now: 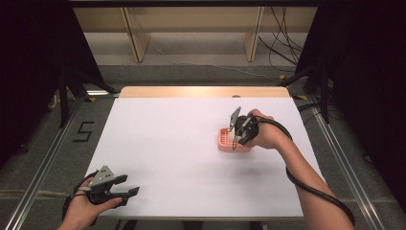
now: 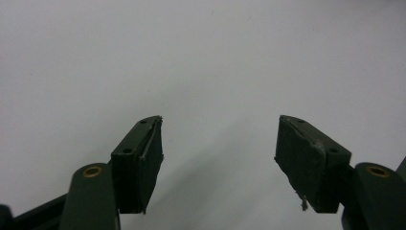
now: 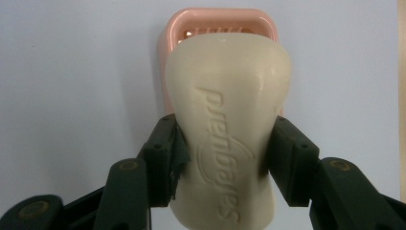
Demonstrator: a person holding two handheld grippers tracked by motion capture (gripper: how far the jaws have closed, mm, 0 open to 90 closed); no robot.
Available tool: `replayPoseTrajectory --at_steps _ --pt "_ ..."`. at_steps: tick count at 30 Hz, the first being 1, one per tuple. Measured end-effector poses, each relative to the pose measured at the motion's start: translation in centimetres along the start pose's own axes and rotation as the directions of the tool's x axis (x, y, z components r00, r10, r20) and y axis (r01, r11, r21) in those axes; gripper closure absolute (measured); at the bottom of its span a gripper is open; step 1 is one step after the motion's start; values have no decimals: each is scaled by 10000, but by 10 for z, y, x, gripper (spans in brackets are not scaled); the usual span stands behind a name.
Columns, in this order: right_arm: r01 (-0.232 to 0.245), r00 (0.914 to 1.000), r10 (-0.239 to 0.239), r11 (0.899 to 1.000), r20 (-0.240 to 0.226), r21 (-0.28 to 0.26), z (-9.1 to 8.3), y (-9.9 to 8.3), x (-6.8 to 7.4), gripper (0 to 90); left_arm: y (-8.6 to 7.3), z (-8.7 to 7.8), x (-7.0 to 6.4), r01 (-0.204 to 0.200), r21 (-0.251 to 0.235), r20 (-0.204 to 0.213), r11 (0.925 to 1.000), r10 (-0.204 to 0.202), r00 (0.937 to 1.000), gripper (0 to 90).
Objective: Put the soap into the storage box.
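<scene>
**Right claw pinches soap above pink dish**

The right claw [image 3: 222,158] has its jaws pressed against the two long sides of a cream soap [image 3: 227,120], one jaw on each flank, gripping it near the middle of the bar. The soap lies lengthwise between the jaws, stamped lettering facing the camera, its far end reaching out past the fingertips. Just beyond and beneath that far end sits a pink dish [image 3: 218,17] with a slotted floor; the bar covers most of it in the right gripper view, so whether soap and dish touch cannot be told. In the high view the right claw [image 1: 235,136] points down over the dish [image 1: 225,141], with the person's hand just behind it and the cable trailing back along the forearm.

The left claw [image 2: 220,158] is spread wide, nothing between its jaws, with only the white table [image 2: 206,57] ahead of it. In the high view the left claw [image 1: 125,188] rests low at the near left edge of the table [image 1: 167,143], well apart from the dish and the other claw, jaws pointing toward the right.
</scene>
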State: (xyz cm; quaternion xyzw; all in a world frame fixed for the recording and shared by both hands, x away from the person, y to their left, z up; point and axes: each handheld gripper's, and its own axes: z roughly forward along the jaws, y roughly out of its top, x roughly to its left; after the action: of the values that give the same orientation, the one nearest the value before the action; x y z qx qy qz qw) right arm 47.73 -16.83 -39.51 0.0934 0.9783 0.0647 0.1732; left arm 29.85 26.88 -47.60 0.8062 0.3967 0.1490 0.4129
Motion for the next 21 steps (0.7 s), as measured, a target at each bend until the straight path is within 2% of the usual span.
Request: replayPoseTrajectory --at_steps 2,5,6,9,10,11,12,14,16,17,21 --pt "41 10000 -41 10000 -11 47 1 1 -1 505 0 0 0 0 -5 2 10000 0 10000 327" --pt "381 9993 -381 9992 -1 -150 2 1 -4 505 0 0 0 -13 -5 15 10000 13 10000 328" --pt "287 9995 -286 9995 111 -112 2 1 -4 505 0 0 0 5 14 -5 10000 -5 10000 327" --pt "68 10000 -68 10000 -29 -25 1 2 -4 505 1 -1 0 -8 102 43 9999 8 10000 327" --pt "120 9999 -120 9999 60 9 1 2 -4 505 1 -1 0 -14 113 51 9999 13 10000 327" --pt "657 9978 -654 9977 145 -182 2 3 -7 505 1 -1 0 -14 74 35 10000 14 10000 327" --pt "439 9990 -437 9989 101 -172 2 3 -7 505 1 -1 0 -12 77 41 10000 12 10000 327" --pt "385 9992 -384 9992 134 -89 2 3 -7 505 1 -1 0 -2 85 37 10000 2 10000 328" --pt "18 9999 -20 9999 165 100 1 4 -6 505 1 -1 0 6 78 42 10000 -6 10000 328" --pt "289 9994 -287 9996 206 -75 3 4 -8 505 1 -1 0 4 74 38 10000 -4 10000 328" --pt "359 9993 -358 9993 132 -75 5 6 -9 505 0 0 0 64 17 14 10000 -64 10000 328"
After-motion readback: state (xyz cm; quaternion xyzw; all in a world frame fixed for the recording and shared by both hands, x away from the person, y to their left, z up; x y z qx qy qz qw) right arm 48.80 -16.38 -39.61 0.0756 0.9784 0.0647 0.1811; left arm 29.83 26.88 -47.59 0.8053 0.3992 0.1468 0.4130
